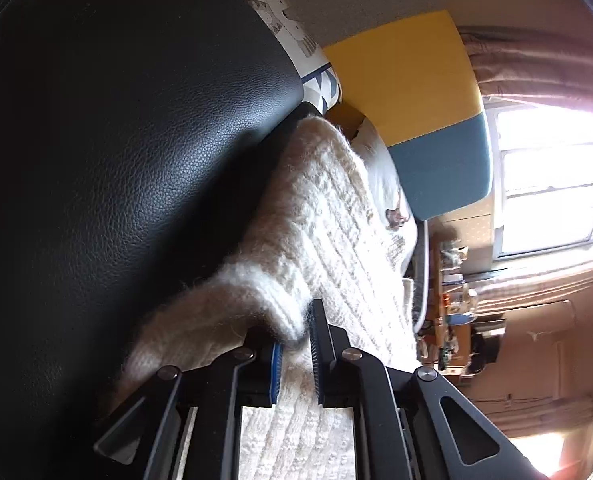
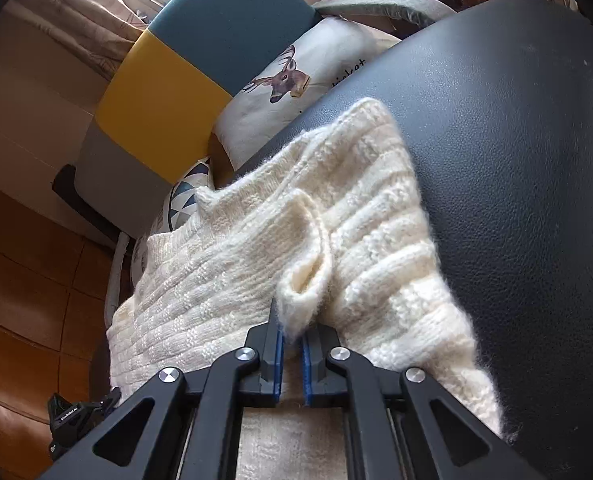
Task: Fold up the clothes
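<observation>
Left wrist view puts us low over a cream knitted sweater (image 1: 328, 216) spread on a black leather seat (image 1: 128, 152), and our left gripper (image 1: 296, 334) has its two fingers pinched on a raised, fuzzy fold of the knit, the blue pads nearly together with wool between them. From the right wrist view we see the same sweater (image 2: 264, 240) draped across the dark cushion (image 2: 516, 140), its near edge running under us, and our right gripper (image 2: 292, 340) is clenched on a rolled ridge of the fabric that stands up just ahead of the pads. Behind the garment lie a deer-print pillow (image 2: 296, 80) and a chair back in teal, yellow and grey (image 2: 168, 80). A second pillow with a triangle pattern (image 2: 184, 200) sits beside the sweater's far edge, possibly touching it; the view is too crowded there for us to tell.
</observation>
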Demonstrator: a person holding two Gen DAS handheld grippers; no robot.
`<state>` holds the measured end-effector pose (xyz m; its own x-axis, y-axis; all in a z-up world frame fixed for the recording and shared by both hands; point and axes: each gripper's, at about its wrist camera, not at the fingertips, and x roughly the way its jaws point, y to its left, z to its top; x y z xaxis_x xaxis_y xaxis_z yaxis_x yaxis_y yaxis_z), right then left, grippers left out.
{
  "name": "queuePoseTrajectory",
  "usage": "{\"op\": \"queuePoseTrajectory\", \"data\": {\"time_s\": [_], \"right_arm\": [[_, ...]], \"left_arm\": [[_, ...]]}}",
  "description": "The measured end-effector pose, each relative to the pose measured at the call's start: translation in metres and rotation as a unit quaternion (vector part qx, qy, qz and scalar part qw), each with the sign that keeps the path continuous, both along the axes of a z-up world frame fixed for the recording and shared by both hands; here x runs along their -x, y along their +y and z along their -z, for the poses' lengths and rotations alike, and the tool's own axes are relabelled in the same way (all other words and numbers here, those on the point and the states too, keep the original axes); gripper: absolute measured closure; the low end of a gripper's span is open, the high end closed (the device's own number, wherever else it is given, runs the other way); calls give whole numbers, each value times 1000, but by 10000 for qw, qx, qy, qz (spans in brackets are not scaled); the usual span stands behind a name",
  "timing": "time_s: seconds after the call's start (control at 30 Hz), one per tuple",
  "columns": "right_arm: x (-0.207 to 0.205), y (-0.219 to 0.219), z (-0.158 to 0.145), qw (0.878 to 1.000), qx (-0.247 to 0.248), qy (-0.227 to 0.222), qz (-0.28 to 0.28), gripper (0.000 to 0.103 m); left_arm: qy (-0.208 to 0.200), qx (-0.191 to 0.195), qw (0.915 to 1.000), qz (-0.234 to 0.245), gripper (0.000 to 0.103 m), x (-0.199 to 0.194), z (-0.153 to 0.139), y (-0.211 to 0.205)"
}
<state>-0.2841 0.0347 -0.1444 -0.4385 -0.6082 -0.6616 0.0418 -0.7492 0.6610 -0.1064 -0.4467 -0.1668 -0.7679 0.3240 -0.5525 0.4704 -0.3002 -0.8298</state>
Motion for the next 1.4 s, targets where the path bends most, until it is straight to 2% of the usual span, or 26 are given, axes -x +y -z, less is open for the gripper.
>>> {"op": "queuePoseTrajectory", "data": {"time_s": [0.07,0.17,0.2,0.27,0.33,0.47,0.53,0.57,0.6,0.63,0.73,0.8,0.87,0.9,1.0,1.13,1.2,1.27,1.4], "right_arm": [[1,5,6,9994,296,-143,77,95],[3,11,7,9978,589,-282,88,91],[3,12,9,9970,699,-327,100,87],[4,14,11,9953,871,-412,138,87],[3,12,11,9950,888,-440,131,87],[0,5,6,9976,638,-259,56,87],[-3,-2,-1,9993,358,-52,-62,86],[-4,-4,-4,9996,248,53,-103,86],[-5,-5,-4,9998,112,118,-105,87],[-4,-5,0,10000,-2,49,-73,93],[-3,4,10,9988,450,-195,-45,93],[-2,11,10,9969,709,-350,-27,90],[-3,20,8,9949,862,-516,-3,89],[-7,24,4,9955,824,-475,-5,86],[-19,30,-14,9990,382,-160,-168,82],[-39,23,-43,9956,-505,594,-515,82],[-42,7,-59,9885,-744,1054,-788,82],[-37,-14,-69,9806,-962,1367,-1021,82],[-10,-54,-64,9713,-1330,1506,-1273,82]], "left_arm": [[129,-291,9994,-94,86,-6,2,-6],[273,-305,9987,-311,84,-18,-6,-14],[285,-355,9984,-349,84,-22,-6,-18],[296,-540,9972,-423,84,-27,-3,-24],[302,-647,9964,-450,84,-28,0,-24],[234,-580,9964,-571,81,-21,1,-17],[65,-289,9971,-699,86,-21,0,-16],[-27,-182,9970,-755,95,-24,1,-16],[-118,-74,9966,-811,95,-27,2,-17],[-209,34,9960,-866,95,-30,3,-18],[-219,171,9973,-679,96,-30,5,-15],[-190,386,9981,-447,94,-29,-7,-12],[-201,876,9959,-119,88,-30,-26,-7],[-202,1167,9930,46,83,-30,-36,-3],[-164,2059,9775,433,79,-35,-64,7],[47,2769,9577,783,76,-29,-87,25],[138,2915,9519,937,67,-17,-88,30],[135,2938,9498,1068,66,5,-85,34],[-22,3171,9395,1293,66,45,-73,36]]}}
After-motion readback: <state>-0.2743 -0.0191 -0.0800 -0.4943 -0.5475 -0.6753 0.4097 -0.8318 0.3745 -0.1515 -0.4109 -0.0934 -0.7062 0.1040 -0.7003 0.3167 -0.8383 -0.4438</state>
